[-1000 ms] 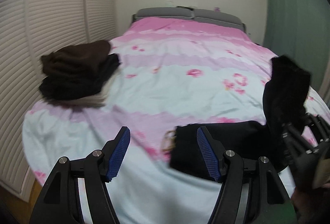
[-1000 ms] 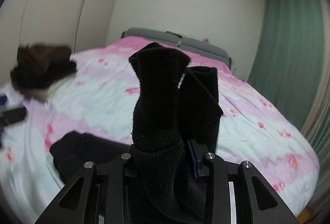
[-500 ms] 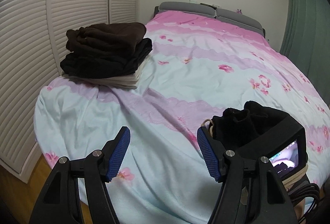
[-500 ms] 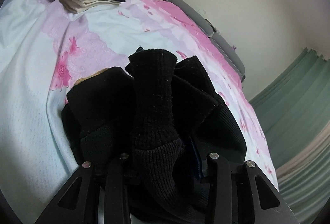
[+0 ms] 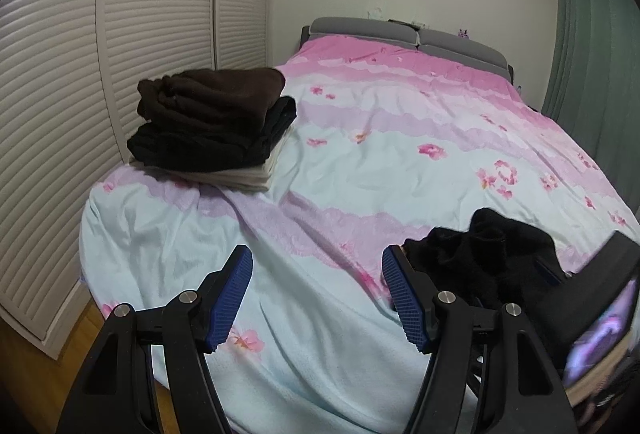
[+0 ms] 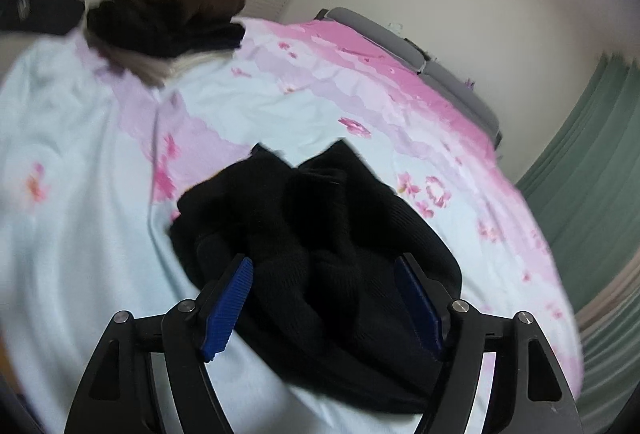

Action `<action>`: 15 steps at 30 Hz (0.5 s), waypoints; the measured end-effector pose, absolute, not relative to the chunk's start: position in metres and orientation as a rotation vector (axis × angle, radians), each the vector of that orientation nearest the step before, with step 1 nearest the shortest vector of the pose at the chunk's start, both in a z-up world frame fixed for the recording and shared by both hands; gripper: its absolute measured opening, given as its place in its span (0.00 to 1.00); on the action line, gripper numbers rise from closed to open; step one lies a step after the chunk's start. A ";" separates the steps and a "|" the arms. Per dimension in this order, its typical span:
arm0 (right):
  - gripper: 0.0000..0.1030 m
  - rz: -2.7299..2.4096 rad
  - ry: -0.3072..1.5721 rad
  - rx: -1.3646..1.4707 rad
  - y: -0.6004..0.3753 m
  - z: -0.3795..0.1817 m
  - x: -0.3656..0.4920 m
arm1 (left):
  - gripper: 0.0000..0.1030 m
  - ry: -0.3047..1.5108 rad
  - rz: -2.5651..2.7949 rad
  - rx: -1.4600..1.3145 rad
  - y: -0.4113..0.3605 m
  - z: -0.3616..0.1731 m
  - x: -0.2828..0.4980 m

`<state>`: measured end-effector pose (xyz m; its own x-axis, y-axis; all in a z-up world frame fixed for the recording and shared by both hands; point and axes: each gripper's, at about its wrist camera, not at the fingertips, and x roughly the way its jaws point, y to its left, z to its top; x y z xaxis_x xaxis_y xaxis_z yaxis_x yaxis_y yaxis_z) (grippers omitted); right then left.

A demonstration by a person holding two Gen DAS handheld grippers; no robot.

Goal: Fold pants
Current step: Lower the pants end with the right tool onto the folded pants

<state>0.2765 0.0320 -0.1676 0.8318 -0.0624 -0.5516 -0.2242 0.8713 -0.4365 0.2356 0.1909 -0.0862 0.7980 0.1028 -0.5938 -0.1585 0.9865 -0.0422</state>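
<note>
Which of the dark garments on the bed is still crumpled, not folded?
The black pants near the right gripper, bunched loosely; the brown garment and black garment lie stacked, folded.

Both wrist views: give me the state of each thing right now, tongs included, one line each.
Left tongs: open, empty, above the bed.
Right tongs: open, fingers either side of the pants, not clamped.
Black pants: bunched in a heap on the bed, not folded.
Stack: three folded garments, brown on black on beige, by the bed's left edge.
Bedspread: spread out, lightly wrinkled.
Curtain: drawn.
</note>
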 end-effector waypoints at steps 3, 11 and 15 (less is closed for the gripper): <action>0.71 0.113 0.571 -0.404 0.002 -0.152 0.266 | 0.65 0.623 0.123 -0.082 0.178 -0.081 0.233; 0.71 0.204 0.568 -0.115 -0.072 -0.134 0.263 | 0.65 0.630 -0.004 -0.062 0.118 -0.089 0.242; 0.58 0.388 0.611 0.002 -0.083 -0.140 0.281 | 0.65 0.654 -0.041 -0.033 0.092 -0.098 0.250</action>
